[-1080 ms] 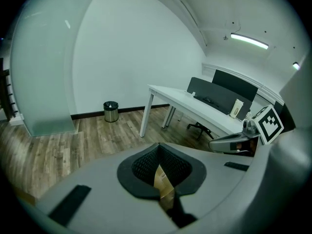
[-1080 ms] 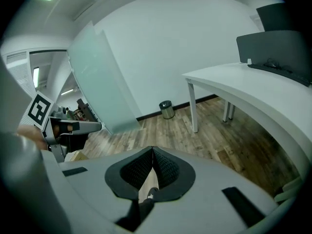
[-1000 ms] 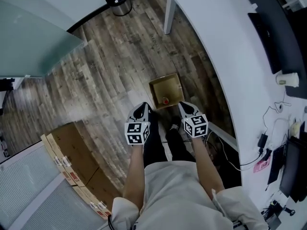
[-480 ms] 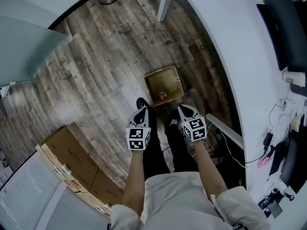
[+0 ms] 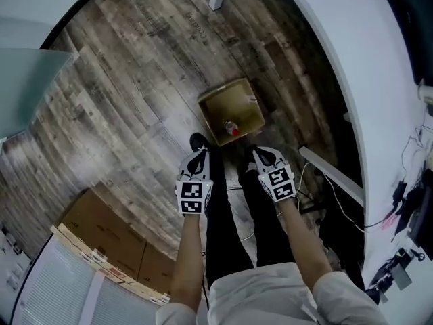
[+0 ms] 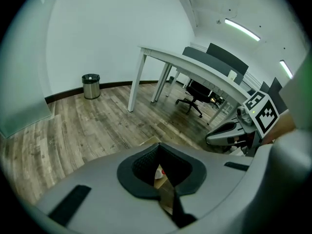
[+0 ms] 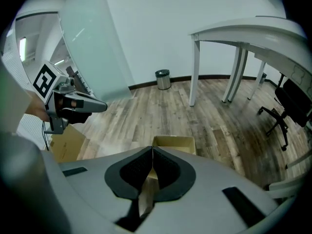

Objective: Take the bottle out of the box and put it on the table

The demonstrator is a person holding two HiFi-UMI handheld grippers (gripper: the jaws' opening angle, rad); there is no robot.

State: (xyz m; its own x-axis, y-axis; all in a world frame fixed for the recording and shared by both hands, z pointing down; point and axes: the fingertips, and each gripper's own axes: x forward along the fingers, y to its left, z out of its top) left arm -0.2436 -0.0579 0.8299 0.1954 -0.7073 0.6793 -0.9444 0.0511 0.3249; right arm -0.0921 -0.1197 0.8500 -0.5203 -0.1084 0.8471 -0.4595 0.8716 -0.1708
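The red-capped bottle (image 5: 231, 128) sits inside the open cardboard box (image 5: 233, 103) on the floor (image 5: 135, 80), against the box wall nearest the person. The box stands near the white counter's (image 5: 352, 66) curved edge. The left hand-held gripper (image 5: 198, 156) and right hand-held gripper (image 5: 261, 156) hang on the person's side of the box, each with jaws pressed together on nothing. Reaching in like that would likely knock the bottle over. Spread jaws could snag on the box walls, the light box might slide or lift along, and a weak pinch could drop the bottle on the rise to the counter. Count: one bottle, one box, two hand-held grippers, one counter, one waste bin (image 6: 90, 86).
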